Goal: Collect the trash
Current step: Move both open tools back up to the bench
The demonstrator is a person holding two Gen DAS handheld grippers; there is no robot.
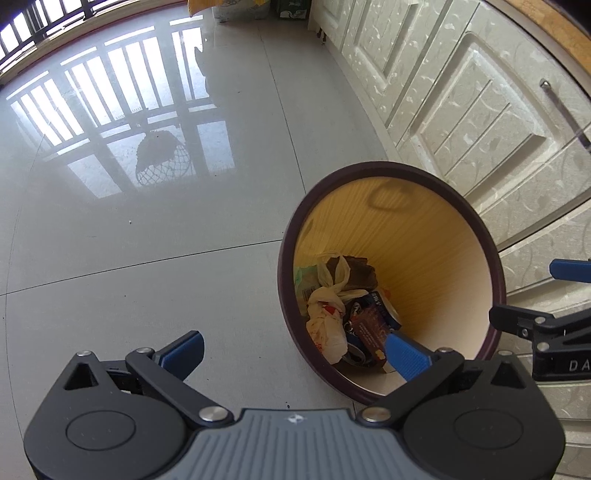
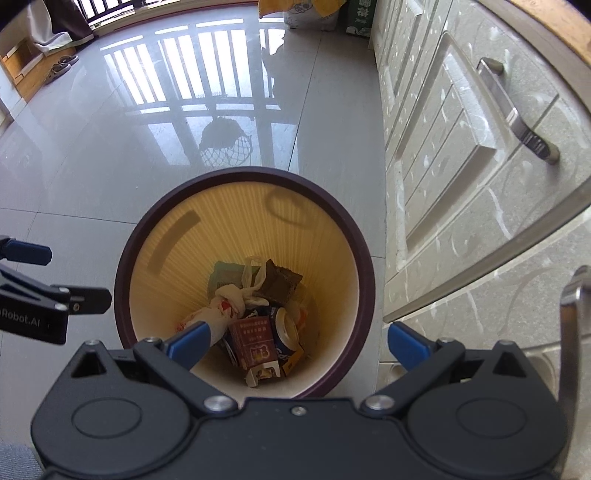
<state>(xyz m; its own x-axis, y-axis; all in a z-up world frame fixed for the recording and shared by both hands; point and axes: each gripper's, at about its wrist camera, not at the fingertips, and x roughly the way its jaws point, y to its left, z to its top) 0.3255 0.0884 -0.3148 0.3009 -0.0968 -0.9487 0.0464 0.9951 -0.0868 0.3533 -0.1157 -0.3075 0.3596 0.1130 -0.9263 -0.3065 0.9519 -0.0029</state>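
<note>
A round waste bin point(image 2: 236, 181) with a dark rim and yellow inside stands on the tiled floor beside the cabinets; in the left wrist view the bin point(image 1: 491, 254) sits to the right. Inside lie a knotted white plastic bag point(image 2: 225, 299), a red carton point(image 2: 255, 343), a drink can point(image 2: 286, 328) and a brown scrap point(image 2: 279, 282). My right gripper point(image 2: 297, 343) hangs above the bin, open and empty. My left gripper point(image 1: 293, 350) is open wide over the bin's left rim, nothing between its fingers. The same trash point(image 1: 332, 317) shows in the left wrist view.
Pale patterned cabinet doors point(image 2: 461, 166) with metal handles point(image 2: 517, 110) run along the right. Glossy grey floor tiles point(image 1: 129, 240) spread left. Bags and a green box point(image 2: 358, 18) stand at the far wall. Slippers point(image 2: 61, 66) lie by a wooden step at the far left.
</note>
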